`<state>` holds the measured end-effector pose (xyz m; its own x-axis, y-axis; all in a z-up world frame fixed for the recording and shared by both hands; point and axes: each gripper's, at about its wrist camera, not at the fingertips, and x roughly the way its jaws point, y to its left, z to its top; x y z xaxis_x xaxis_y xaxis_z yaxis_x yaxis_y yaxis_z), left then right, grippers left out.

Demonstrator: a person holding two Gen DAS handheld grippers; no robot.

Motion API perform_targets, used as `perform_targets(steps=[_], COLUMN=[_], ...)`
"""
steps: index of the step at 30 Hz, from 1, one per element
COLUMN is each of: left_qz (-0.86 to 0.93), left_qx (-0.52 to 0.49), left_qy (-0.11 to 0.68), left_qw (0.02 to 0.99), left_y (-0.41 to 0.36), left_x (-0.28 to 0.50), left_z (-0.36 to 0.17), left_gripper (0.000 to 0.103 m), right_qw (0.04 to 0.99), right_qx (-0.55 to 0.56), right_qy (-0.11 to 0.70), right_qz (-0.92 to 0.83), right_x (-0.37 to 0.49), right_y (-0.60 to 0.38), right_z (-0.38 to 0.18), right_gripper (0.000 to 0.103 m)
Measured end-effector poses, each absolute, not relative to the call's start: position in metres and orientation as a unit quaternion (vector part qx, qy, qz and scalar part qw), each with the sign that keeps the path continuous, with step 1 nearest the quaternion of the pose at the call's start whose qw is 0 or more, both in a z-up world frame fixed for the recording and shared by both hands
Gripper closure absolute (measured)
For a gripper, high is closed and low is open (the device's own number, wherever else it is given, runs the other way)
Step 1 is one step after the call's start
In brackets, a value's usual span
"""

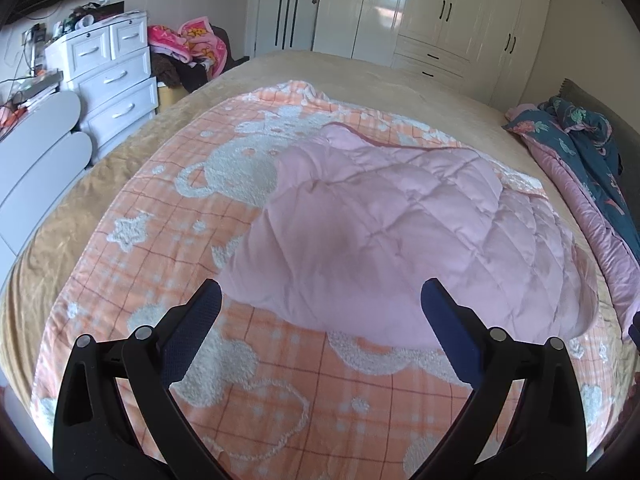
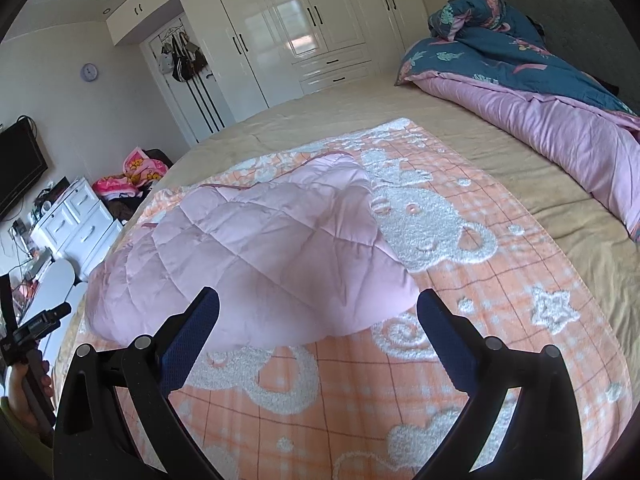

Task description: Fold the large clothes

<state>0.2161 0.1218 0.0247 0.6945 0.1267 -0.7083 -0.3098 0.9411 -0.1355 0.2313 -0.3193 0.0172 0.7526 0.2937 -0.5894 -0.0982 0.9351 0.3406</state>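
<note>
A pink quilted garment (image 1: 400, 236) lies folded over in a puffy heap on an orange checked blanket with white bears (image 1: 260, 400), spread over the bed. It also shows in the right wrist view (image 2: 260, 256) on the same blanket (image 2: 500, 340). My left gripper (image 1: 322, 292) is open and empty, just above the garment's near edge. My right gripper (image 2: 318, 300) is open and empty, just above the garment's near edge from the other side. The left gripper held in a hand (image 2: 32, 328) shows at the left edge of the right wrist view.
A rolled blue and pink duvet (image 2: 540, 92) lies along the head of the bed, also in the left wrist view (image 1: 588, 184). A white drawer chest (image 1: 112, 76) and a pile of pink cloth (image 1: 188, 42) stand beside the bed. White wardrobes (image 2: 304, 28) line the far wall.
</note>
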Motion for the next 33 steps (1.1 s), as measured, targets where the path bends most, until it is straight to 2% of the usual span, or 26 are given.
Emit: perform_targets(steps=[14, 33], left_qz=[0.108, 0.096], left_qx=[-0.178, -0.325], left_qy=[0.396, 0.41], left_qw=[0.894, 0.847], left_y=[0.125, 0.161], left_x=[0.208, 0.236], left_z=[-0.001, -0.038], left_gripper=[0.01, 0.01], right_qw=[0.909, 0.87], right_qx=[0.181, 0.249], right_qy=[0.364, 0.418], right_qz=[0.088, 0.074], right_x=[0.229, 0.265], right_y=[-0.32, -0.312], right_z=[-0.009, -0.046], right_gripper=[0.004, 0.004])
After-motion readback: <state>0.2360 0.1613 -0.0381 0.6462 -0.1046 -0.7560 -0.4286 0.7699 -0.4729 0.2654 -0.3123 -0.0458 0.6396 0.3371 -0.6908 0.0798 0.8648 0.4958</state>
